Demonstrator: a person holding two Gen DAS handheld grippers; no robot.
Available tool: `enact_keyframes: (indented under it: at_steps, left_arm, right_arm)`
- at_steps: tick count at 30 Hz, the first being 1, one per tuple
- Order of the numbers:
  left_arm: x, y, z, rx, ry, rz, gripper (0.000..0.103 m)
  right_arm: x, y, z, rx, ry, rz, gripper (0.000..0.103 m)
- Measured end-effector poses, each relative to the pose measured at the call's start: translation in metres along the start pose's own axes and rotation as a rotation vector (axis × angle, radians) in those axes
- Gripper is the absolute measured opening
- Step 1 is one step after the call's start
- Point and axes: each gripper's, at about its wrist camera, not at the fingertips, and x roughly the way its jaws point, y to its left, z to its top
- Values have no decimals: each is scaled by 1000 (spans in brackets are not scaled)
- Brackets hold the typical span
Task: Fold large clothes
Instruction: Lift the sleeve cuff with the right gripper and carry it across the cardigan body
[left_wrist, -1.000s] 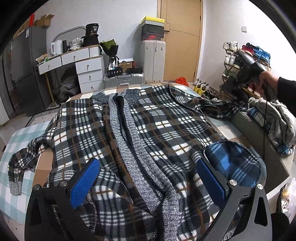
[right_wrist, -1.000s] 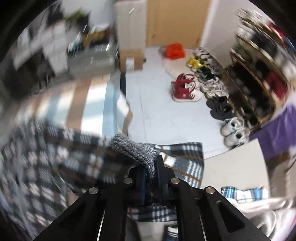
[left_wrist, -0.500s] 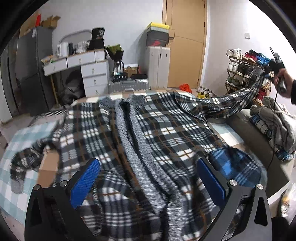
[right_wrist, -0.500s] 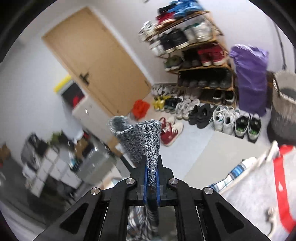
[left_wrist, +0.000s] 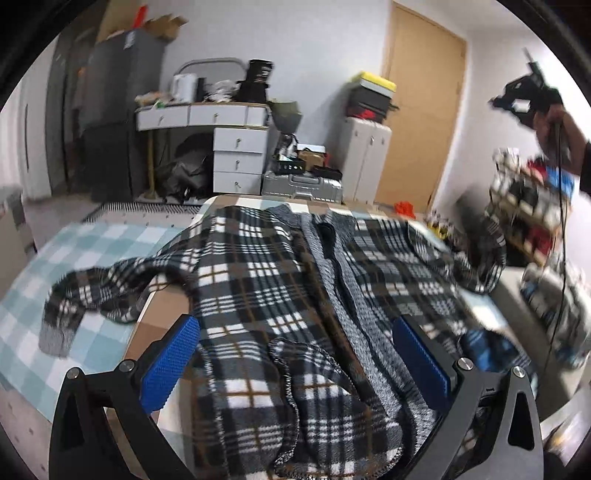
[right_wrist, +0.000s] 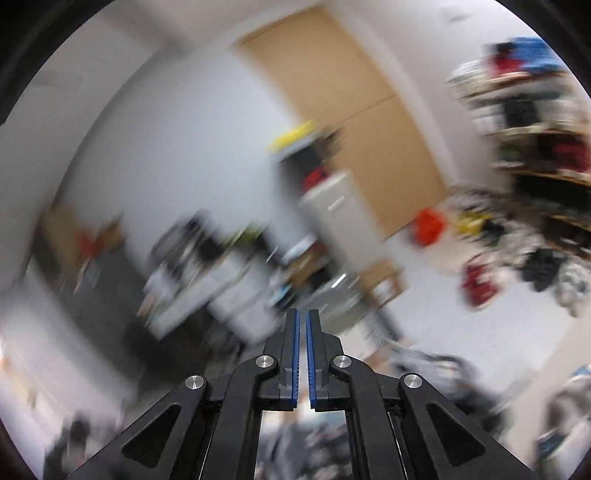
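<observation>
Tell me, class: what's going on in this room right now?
A person is folding a big plaid cardigan spread on a bed. The left gripper hovers open over its lower part. The right gripper, raised high at the right, is shut with nothing between its pads. The right sleeve droops off the bed's edge. Nothing is folded yet.

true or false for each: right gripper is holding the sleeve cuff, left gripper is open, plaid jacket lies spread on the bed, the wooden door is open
1. The right gripper holds the sleeve cuff. False: it is shut with nothing between its pads.
2. The left gripper is open. True.
3. The plaid jacket lies spread on the bed. True.
4. The wooden door stands open. False: it is closed.
</observation>
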Motion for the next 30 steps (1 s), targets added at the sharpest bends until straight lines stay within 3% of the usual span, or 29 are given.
enact_keyframes:
  at_steps: [2, 4, 8, 12, 16, 19, 21, 23, 25, 30]
  left_arm:
    - [-5, 5, -1, -21, -7, -7, 102]
    - [-9, 6, -3, -23, -7, -25, 102]
    - [-11, 1, -3, -17, -13, -62, 102]
    - [-4, -7, -4, 6, 5, -86, 102]
    - [12, -22, -7, 62, 33, -69, 102]
    - [21, -26, -9, 81, 61, -69, 102]
    - [27, -29, -10, 90, 80, -70, 102]
    - [32, -31, -11, 95, 96, -76, 102]
    - [34, -34, -12, 101, 109, -82, 102]
    - [33, -40, -18, 125, 131, -89, 102]
  right_arm:
    - [25, 30, -33, -94, 86, 50, 4]
    - [38, 27, -49, -113, 147, 47, 4]
    - [69, -24, -69, -192, 313, -153, 4]
    - [103, -69, -100, -523, 453, -414, 5]
    - [150, -102, -132, -671, 637, -487, 6]
    - [169, -114, -142, -676, 670, -447, 7]
    - [171, -121, -148, -667, 663, -425, 23]
    - [174, -120, -148, -697, 621, -428, 91]
    - [172, -107, -150, -742, 582, -429, 95]
    - [200, -99, -168, -925, 654, -456, 95]
